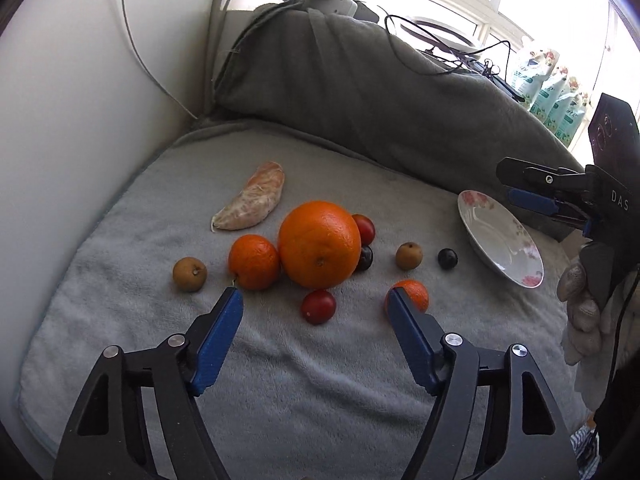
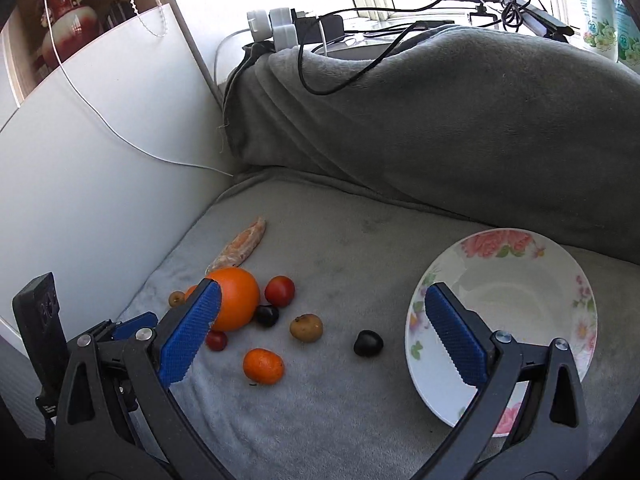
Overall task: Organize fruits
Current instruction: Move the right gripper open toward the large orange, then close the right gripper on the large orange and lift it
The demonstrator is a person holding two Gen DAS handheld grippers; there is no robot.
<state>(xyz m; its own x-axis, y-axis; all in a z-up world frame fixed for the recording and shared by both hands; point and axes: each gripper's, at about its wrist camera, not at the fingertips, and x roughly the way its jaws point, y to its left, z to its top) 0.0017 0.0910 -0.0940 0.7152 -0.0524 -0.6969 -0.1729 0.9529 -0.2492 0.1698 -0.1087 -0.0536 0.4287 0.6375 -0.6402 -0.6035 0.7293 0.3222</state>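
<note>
Ten fruits lie loose on the grey towel (image 1: 280, 380); the floral plate (image 1: 480, 236) is empty. Largest, the big orange (image 1: 318, 244), sits mid-cluster; the left gripper (image 1: 316, 300), jaws spread, frames the cherry tomato (image 1: 318, 306), likely the next pick. The right gripper (image 2: 320, 304) hangs spread by the plate.

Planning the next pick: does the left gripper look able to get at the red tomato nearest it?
Probably yes. The left gripper is open, its jaws straddle the tomato on the towel, and nothing lies between; the big orange sits close behind.
</note>
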